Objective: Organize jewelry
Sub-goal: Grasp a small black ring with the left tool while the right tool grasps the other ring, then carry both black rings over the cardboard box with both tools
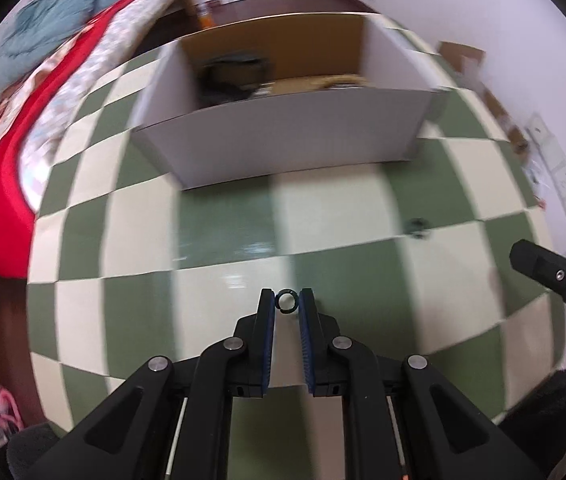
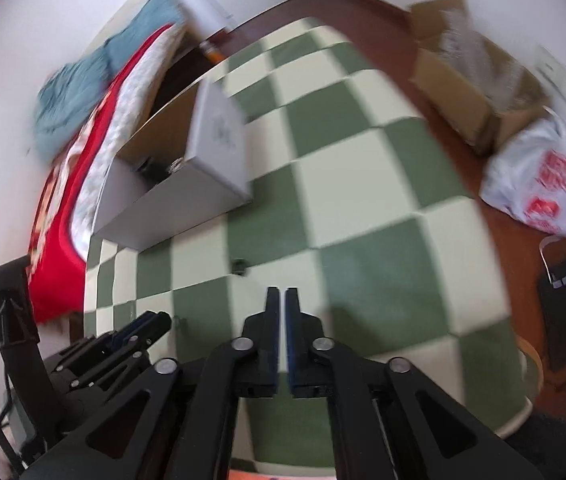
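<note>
Blue-padded fingers of the left gripper (image 1: pixel 286 303) were clamped on one small dark metal ring (image 1: pixel 286 302), held above the near edge of the green-and-cream checked tabletop (image 1: pixel 223 240). Light, rigid and probably slippery, it seemed best pinched across its band. One open grey cardboard box (image 1: pixel 283 136) sat toward the far edge.

From the right wrist, the right gripper (image 2: pixel 280 300) was nearly together, empty. One small dark piece (image 2: pixel 239 267) lay mid-tabletop.

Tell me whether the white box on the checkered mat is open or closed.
Open. The white box has no lid on top; the left wrist view looks over its front wall to the brown inside and dark items in it.
</note>
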Tool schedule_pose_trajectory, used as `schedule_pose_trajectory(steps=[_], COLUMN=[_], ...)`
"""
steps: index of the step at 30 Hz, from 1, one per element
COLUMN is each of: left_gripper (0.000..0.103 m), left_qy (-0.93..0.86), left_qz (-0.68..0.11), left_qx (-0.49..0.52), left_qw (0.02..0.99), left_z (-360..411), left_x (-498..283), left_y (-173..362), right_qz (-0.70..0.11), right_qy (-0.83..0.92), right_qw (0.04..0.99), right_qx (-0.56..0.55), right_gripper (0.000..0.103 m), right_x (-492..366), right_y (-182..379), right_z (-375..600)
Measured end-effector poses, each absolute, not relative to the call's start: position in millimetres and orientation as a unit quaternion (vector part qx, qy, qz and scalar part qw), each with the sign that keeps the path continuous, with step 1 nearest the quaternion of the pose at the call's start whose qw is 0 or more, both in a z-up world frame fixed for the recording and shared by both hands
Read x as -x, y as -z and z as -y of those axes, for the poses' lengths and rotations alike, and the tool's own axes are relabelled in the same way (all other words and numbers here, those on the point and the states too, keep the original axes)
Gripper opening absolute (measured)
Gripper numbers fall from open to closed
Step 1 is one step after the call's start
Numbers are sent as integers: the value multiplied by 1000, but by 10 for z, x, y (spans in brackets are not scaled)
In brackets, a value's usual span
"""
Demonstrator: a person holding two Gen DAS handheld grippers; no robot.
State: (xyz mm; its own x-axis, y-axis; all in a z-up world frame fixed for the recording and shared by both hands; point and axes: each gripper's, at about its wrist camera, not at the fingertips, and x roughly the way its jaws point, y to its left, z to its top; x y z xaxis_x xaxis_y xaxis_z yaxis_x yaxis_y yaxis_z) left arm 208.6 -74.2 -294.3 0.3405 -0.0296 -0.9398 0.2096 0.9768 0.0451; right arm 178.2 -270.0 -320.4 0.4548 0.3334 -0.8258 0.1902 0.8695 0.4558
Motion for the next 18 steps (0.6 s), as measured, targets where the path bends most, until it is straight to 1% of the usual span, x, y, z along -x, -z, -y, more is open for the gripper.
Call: schedule_pose_trajectory(steps=[1, 2, 4, 11, 16, 18], left_gripper=[9, 9, 9, 9, 9, 9], left_qy=[65, 57, 44, 30, 30, 29], left_qz=[-573, -575, -578, -580, -581, -580], left_qx=[-73, -64, -54, -27, -9, -5], left_qw=[814, 813, 813, 814, 814, 814], left_z=[624, 527, 368, 84, -2, -21], left_x=[-2108, -2130, -2158, -2212, -2233, -2233], left_y=[2960, 2976, 3003, 3014, 3009, 3011], right_qz=[-522, -524, -530, -550, -552, -552], right_qy=[-48, -53, -55, -34, -18, -15], right_qw=[817, 819, 824, 831, 833, 833], right_qx=[-241, -229, -190, -75, -41, -37], right_gripper=[17, 24, 29, 29, 29, 28], right_x=[-1835, -1889, -2019, -2283, -2304, -2286], right_y=[3204, 3211, 3221, 3324, 3337, 3346], right_z=[2614, 2517, 2294, 1766, 1650, 1634])
